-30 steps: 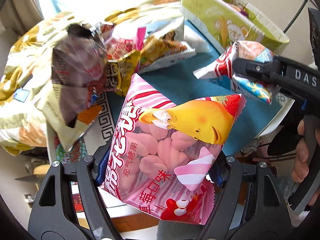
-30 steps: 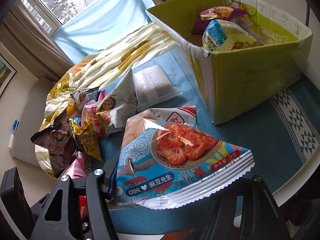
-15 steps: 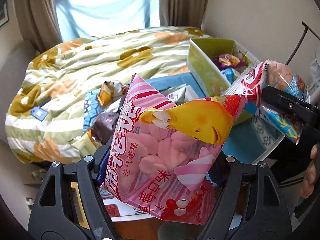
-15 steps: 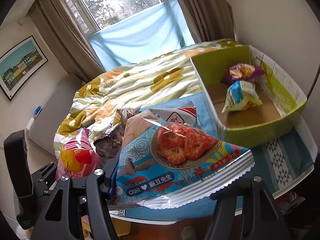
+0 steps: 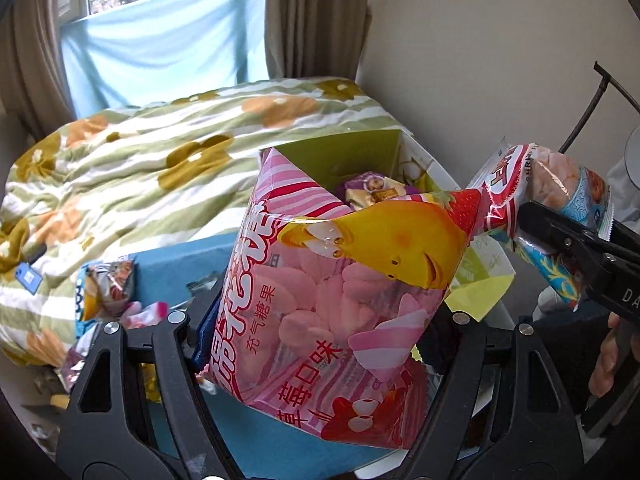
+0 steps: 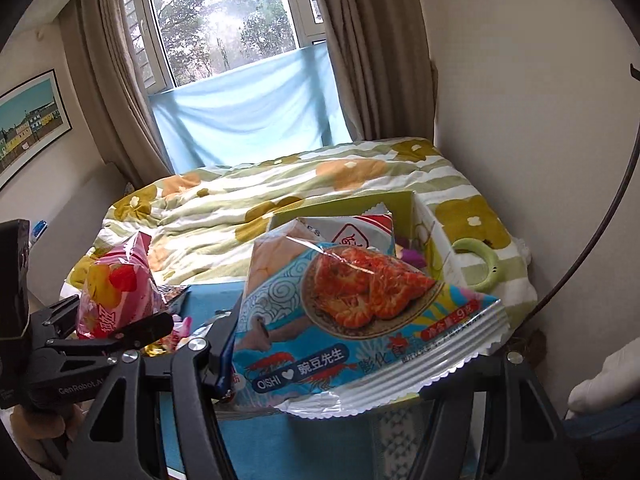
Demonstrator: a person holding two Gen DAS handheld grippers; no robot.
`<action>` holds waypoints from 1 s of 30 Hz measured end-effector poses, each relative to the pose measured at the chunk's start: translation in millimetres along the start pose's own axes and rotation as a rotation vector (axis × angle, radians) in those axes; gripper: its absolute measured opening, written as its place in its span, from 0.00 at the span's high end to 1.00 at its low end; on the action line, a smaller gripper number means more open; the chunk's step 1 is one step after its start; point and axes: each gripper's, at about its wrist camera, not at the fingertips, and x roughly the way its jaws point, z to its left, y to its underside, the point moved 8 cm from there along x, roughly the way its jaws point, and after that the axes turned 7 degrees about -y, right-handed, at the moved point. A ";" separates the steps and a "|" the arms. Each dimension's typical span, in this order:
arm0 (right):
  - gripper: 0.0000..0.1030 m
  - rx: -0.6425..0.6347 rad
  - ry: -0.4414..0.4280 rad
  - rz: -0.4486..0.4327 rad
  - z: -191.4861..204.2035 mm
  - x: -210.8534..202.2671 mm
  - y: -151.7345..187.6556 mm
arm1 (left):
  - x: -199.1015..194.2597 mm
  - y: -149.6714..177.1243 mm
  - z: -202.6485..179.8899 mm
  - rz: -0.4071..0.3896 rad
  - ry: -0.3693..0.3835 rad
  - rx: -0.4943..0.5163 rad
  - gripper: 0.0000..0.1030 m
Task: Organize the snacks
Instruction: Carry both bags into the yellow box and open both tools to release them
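Now each hand-held gripper clamps a snack: left (image 5: 320, 320) marshmallow bag (image 5: 332, 280), right (image 6: 356, 364) shrimp-chip bag (image 6: 360, 312).

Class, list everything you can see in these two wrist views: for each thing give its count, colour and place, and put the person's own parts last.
Marshmallow bag: one, pink striped, held in the left claw.
Shrimp cracker bag: one, blue and white, held in the right claw.
Box: one, green card, on the table beyond the two bags.
Purple snack packet: one, inside the box.
Loose snack packets: several, mixed colours, on the table at left.
Tablecloth: one, teal, on the table.
Quilt: one, green and white with orange flowers, on the bed.
Sheet: one, light blue, below the window.
Picture: one, framed, left wall.
Left claw: black, shut on the marshmallow bag.
Right claw: black, shut on the shrimp cracker bag.
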 end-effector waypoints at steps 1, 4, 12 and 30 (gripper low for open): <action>0.41 -0.004 0.004 0.006 -12.1 2.2 -3.1 | 10.8 -1.0 -10.7 0.019 -0.003 -0.005 0.28; 0.41 -0.009 -0.001 0.029 -42.7 9.2 -9.8 | 41.3 -0.5 -34.4 0.077 -0.013 -0.021 0.28; 0.41 -0.021 -0.048 0.109 -84.2 31.6 -12.1 | 78.1 18.9 -53.3 0.177 -0.055 -0.073 0.09; 0.41 -0.012 -0.104 0.163 -91.2 53.4 -10.7 | 49.2 36.9 -27.3 0.178 -0.095 -0.060 0.09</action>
